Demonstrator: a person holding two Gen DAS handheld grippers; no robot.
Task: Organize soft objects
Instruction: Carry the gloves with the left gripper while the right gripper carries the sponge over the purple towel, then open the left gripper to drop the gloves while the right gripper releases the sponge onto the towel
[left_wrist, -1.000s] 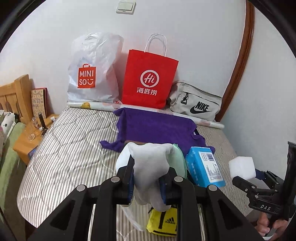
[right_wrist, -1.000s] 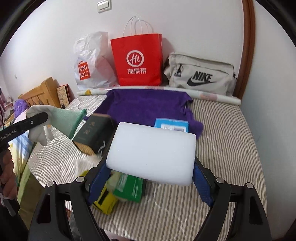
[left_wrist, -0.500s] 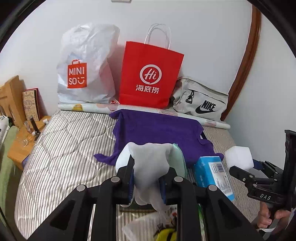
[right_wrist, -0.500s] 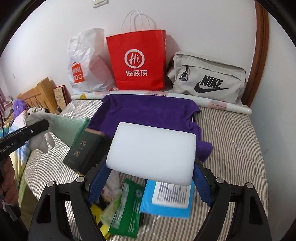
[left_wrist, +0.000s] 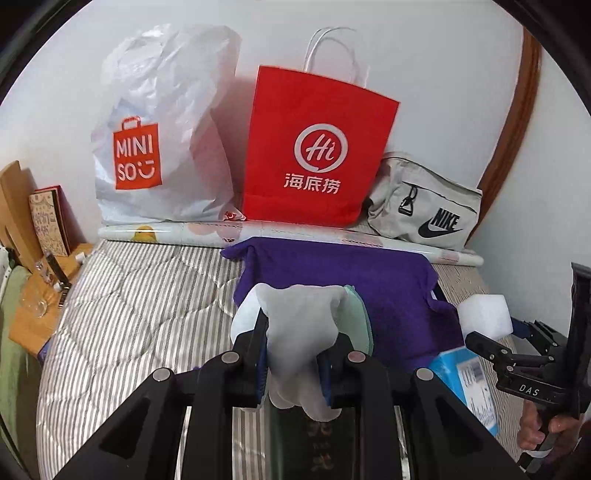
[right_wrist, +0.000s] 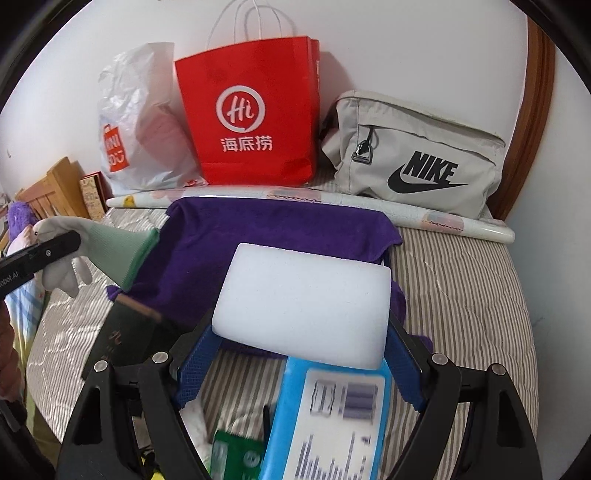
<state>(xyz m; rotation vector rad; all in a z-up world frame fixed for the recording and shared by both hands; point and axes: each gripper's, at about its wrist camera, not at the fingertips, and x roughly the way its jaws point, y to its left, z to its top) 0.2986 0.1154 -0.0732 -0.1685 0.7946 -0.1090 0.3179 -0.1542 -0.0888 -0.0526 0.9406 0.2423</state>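
Two soft things are in the air above the bed (right_wrist: 480, 295): a grey-and-green glove (left_wrist: 306, 325) clenched in the left gripper (left_wrist: 291, 365), and a white sponge block (right_wrist: 303, 310) squeezed across its width by the right gripper (right_wrist: 299, 354). Both hang over the near edge of a purple towel (right_wrist: 280, 236) spread on the striped bedding. A blue packet (right_wrist: 332, 417) and a dark green box (right_wrist: 122, 339) lie just below the grippers. The likely step is carrying both onto the towel. To do it well, I would lower each until it touches the cloth before letting go, set them side by side and apart, and keep clear of the hard packet and box.
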